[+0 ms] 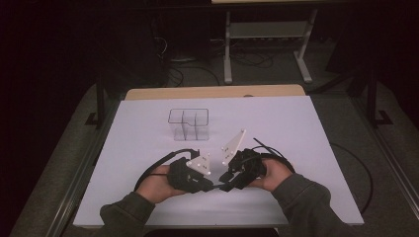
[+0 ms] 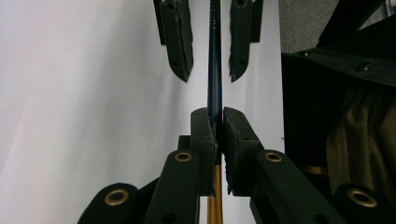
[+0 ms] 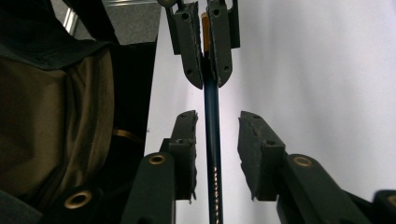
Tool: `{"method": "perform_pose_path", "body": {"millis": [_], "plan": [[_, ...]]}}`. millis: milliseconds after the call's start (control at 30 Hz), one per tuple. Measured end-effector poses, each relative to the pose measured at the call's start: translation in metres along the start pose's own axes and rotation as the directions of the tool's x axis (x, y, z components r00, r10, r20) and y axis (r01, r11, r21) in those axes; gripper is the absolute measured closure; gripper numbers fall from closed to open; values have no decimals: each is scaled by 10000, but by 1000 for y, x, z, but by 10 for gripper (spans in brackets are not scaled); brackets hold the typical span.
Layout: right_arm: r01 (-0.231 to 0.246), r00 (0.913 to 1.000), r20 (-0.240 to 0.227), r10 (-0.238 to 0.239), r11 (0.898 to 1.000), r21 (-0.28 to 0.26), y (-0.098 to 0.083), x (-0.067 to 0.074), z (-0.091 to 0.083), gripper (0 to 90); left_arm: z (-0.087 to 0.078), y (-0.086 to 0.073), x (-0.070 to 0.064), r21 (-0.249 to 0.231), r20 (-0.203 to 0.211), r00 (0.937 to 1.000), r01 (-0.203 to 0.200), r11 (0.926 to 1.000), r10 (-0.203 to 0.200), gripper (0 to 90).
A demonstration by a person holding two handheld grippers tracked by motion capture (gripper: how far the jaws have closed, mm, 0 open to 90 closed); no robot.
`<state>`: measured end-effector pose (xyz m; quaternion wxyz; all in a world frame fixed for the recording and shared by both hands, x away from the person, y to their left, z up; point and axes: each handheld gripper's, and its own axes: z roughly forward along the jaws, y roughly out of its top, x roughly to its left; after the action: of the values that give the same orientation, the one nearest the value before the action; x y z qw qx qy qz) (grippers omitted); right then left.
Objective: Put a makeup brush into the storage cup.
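We see a thin dark blue pencil (image 2: 215, 60) with a golden end, held level just above the white tabletop (image 1: 296, 128) near the middle of its near edge, spanning the short gap between the two grippers. The left gripper (image 2: 218, 128) has its jaws pressed tight on the pencil near the golden end. The right gripper (image 3: 217, 135) faces it with jaws spread apart; the pencil (image 3: 212, 140) runs between them, and we see a clear gap on either side of it. From above, we find the left gripper (image 1: 210, 185) and right gripper (image 1: 228, 186) tip to tip, each in a hand with an olive sleeve (image 1: 306, 202). Farther back, left of the tabletop's centre, stands a clear divided organiser (image 1: 188, 123), well apart from the grippers.
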<state>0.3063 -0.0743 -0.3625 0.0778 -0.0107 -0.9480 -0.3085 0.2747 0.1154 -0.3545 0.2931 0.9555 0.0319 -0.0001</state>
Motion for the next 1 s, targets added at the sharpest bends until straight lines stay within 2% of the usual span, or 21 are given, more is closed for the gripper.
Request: {"method": "perform_pose_path", "body": {"millis": [300, 333, 467, 567, 733, 800, 833, 967, 1000], "plan": [[193, 9994, -304, -193, 9998, -9, -1, 2, 4, 769, 2, 2, -2, 72, 147, 9999, -25, 10000, 24, 834], [33, 9993, -376, -31, 10000, 41, -1, 3, 3, 784, 2, 2, -2, 91, 161, 9999, -45, 9999, 43, 834], [186, 9992, -359, -186, 9998, -1, -1, 3, 4, 814, 1, 2, -1, 38, 251, 9997, -70, 10000, 69, 834], [-20, 9986, -519, 21, 10000, 19, -2, 2, 5, 825, 1, 3, 0, 65, 268, 9996, -126, 9999, 124, 834], [55, 9994, -351, -54, 10000, 41, -3, 3, 4, 829, 2, 3, 1, 27, 363, 9993, -60, 10000, 59, 832], [110, 9991, -407, -109, 9999, 15, -3, 3, 4, 830, 1, 3, 1, 131, 415, 9990, -173, 9998, 168, 824], [166, 9993, -338, -167, 9999, -27, -3, 4, 4, 830, 1, 3, 2, 140, 435, 9990, -69, 9999, 63, 817], [327, 9994, -120, -329, 9993, -183, -6, 4, 1, 830, 3, 0, 1, 396, 385, 9992, 129, 9991, -144, 730], [319, 9995, -61, -321, 9993, -207, -7, 4, 0, 830, 2, -1, 1, 291, 302, 9994, 166, 9994, -175, 716]]}}
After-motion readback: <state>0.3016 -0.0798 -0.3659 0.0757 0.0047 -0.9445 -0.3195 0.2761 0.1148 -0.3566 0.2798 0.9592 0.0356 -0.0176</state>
